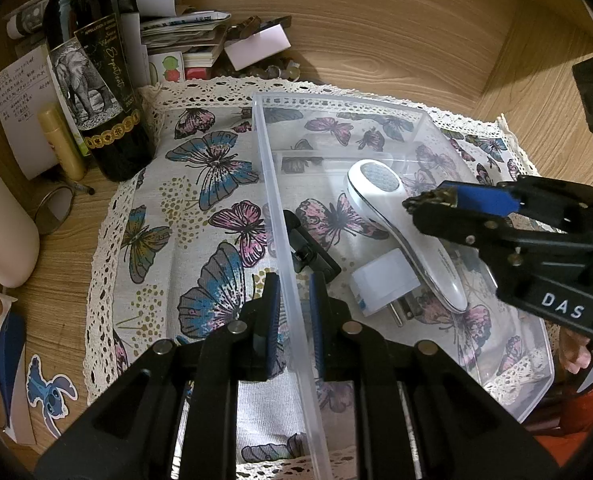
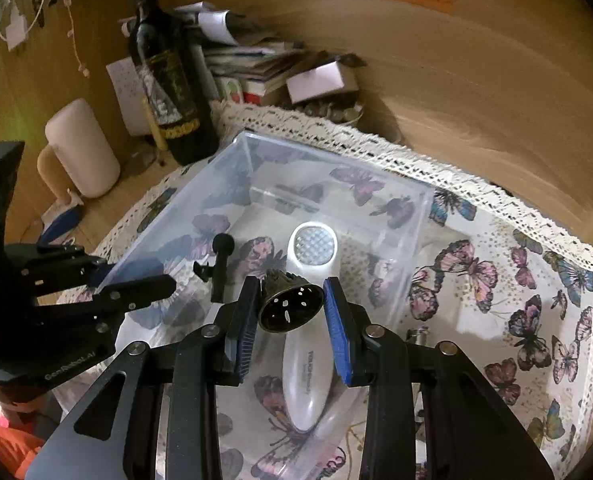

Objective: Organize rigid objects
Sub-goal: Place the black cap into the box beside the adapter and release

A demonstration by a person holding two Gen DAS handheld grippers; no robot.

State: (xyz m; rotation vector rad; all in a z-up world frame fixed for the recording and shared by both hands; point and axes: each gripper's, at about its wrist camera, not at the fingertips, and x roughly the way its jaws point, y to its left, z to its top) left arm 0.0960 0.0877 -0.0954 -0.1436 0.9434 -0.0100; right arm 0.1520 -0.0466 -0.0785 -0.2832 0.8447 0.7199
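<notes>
A clear plastic bin (image 1: 280, 216) (image 2: 200, 216) sits on a butterfly cloth. Inside lie a white handheld device (image 1: 400, 216) (image 2: 308, 360), a white plug adapter (image 1: 388, 284) and a black clamp mount (image 1: 308, 248) (image 2: 220, 264). My left gripper (image 1: 294, 292) is shut on the bin's left wall; it also shows in the right wrist view (image 2: 136, 280). My right gripper (image 2: 290, 308) is shut on a small brass bell (image 2: 290, 304) and holds it above the bin, over the white device. The right gripper (image 1: 428, 204) shows with the bell (image 1: 432, 198) at its tip.
A dark wine bottle (image 1: 92, 76) (image 2: 168, 76), a lip balm tube (image 1: 62, 140), a white cylinder (image 2: 82, 148), stacked papers and small boxes (image 1: 200, 36) stand at the back left. The butterfly cloth (image 1: 200, 208) (image 2: 516, 280) has lace edges. A wooden wall (image 2: 476, 80) rises behind.
</notes>
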